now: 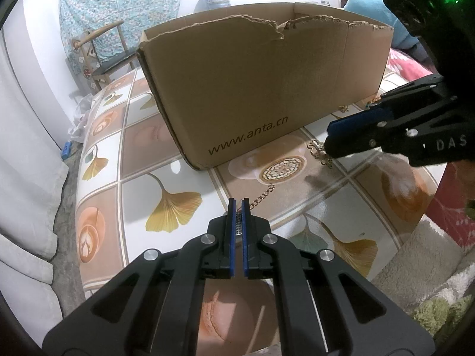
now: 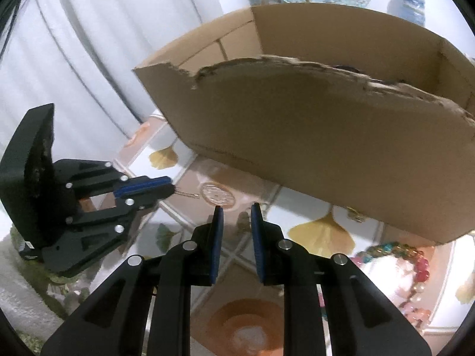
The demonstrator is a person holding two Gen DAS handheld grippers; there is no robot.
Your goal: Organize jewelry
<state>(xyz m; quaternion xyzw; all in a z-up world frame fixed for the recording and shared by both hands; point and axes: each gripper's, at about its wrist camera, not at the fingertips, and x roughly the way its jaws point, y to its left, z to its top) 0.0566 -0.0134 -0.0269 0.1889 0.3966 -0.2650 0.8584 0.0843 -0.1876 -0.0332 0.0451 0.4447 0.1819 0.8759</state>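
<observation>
A thin gold link chain (image 1: pixel 261 197) is pinched by the nearly closed left gripper (image 1: pixel 238 204); the right gripper (image 2: pixel 236 211) is held narrowly parted, empty. Lifting into the torn brown cardboard box (image 1: pixel 267 89) is likely called for next.

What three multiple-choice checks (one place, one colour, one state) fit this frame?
1. Where is the bead bracelet?
A) in the cardboard box
B) on the table beside the box
C) in the right gripper

2. What colour is the chain held by the left gripper?
A) silver
B) gold
C) black

3. The right gripper's jaws are:
A) open and empty
B) shut on the chain
C) shut on the bracelet

Key:
1 B, it lies on the tabletop outside the box wall.
2 B, the links look gold.
3 A, the right wrist view shows a clear gap between the jaws.
</observation>
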